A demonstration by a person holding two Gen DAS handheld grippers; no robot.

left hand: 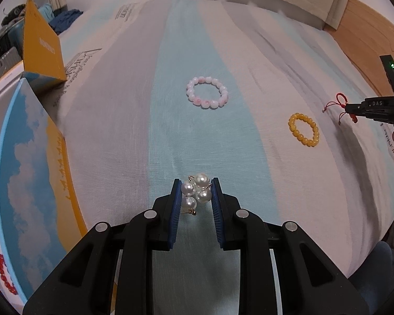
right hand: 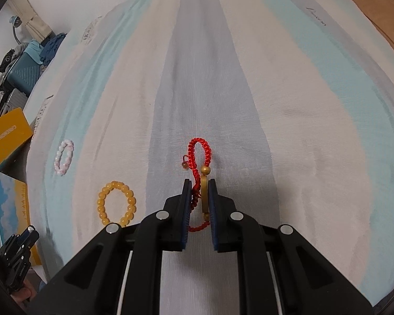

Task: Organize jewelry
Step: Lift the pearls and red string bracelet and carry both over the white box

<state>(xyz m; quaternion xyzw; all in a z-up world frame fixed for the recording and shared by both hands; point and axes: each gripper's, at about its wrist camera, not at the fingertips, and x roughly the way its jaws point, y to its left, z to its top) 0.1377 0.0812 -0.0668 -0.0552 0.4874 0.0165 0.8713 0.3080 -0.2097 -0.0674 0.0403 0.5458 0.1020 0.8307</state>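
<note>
The right gripper, seen from the left wrist camera, carries the white letters "DAS" on its black body. The bed sheet bears dark printed lettering near its far left edge and again beside the yellow box, but it is too warped and blurred to read. The yellow box has a short pale word on its side, seen in both views, which cannot be made out, and the blue box lid with clouds shows a column of small yellow marks that are also unreadable.
</note>
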